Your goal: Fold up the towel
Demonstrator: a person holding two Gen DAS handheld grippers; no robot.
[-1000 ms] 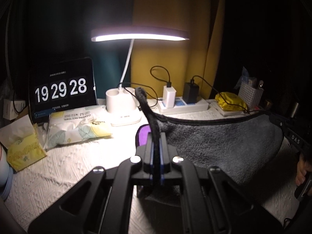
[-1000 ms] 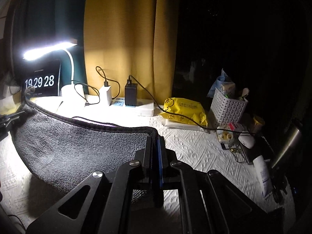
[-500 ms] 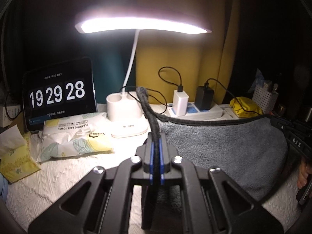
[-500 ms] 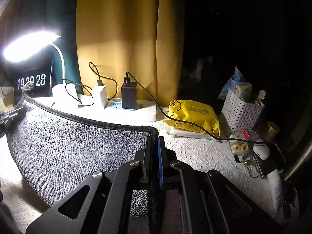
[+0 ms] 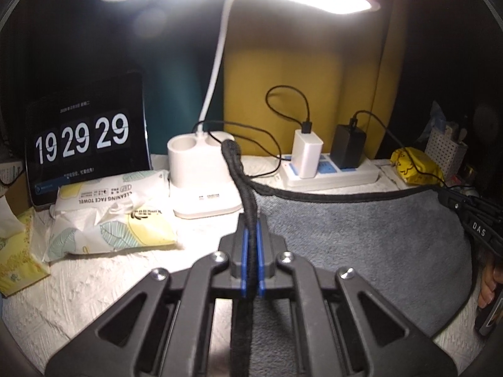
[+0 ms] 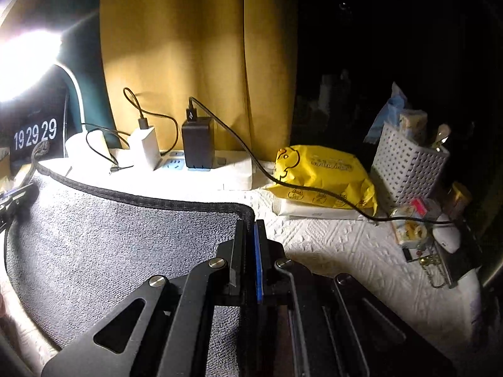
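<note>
One grey towel (image 5: 361, 235), black-hemmed, hangs stretched between the two grippers above the white table cover (image 5: 94, 289); its long axis runs left to right, top hem level, body sagging in a curve below. Left gripper (image 5: 250, 245): blue pads closed tight on the towel's left corner, the hem tip sticking up past the fingertips. Right gripper (image 6: 250, 245): jaws closed to a thin gap on the right corner (image 6: 245, 212), hem wrapping the tip. The towel's lower edge is cut off by the gripper bodies, so contact with the table cannot be judged. Far side: lamp base (image 5: 201, 185), power strip (image 5: 330, 172) with two chargers, clock screen (image 5: 85, 144) reading 19 29 29. Right, dim: yellow packet (image 6: 323, 179), white basket (image 6: 408, 166); small items beside it unclear.
</note>
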